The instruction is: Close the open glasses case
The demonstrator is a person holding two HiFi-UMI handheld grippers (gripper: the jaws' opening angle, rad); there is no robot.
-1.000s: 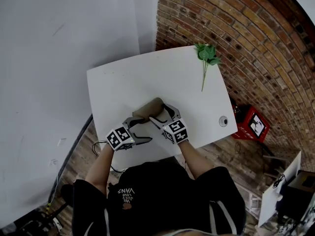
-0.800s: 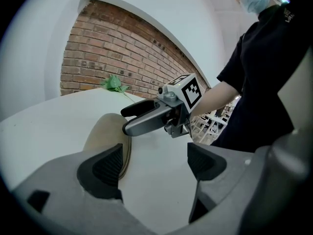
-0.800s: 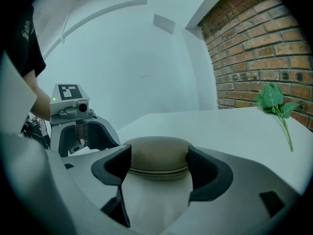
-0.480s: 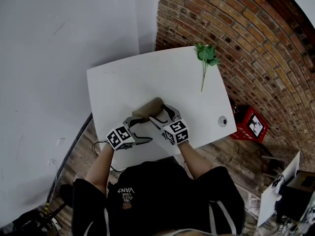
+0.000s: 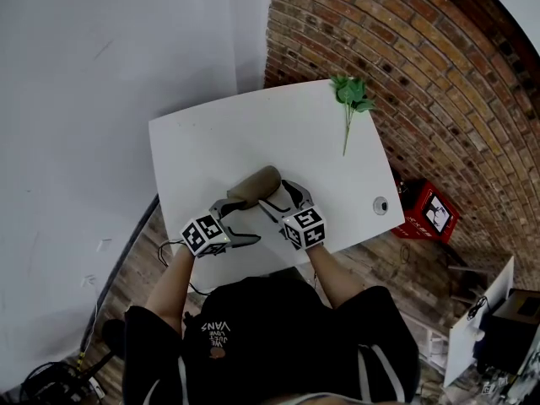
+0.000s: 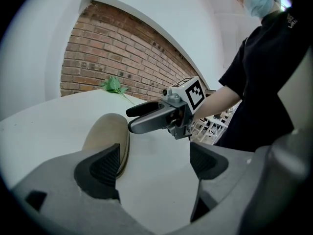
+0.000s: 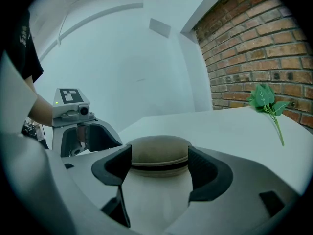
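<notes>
While my left gripper has just been widening its jaws, nothing sits between them. Glasses case: on the table, just beside one pad, lid seemingly down. Right gripper: unclenched, framing the case's end. Task: probably complete, I judge.

Closed tan glasses case, lying flat

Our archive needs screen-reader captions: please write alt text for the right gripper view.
The right gripper, jaws open, frames the end of a tan glasses case, lid down, on a white table. A green sprig lies at right, near a brick wall.
</notes>
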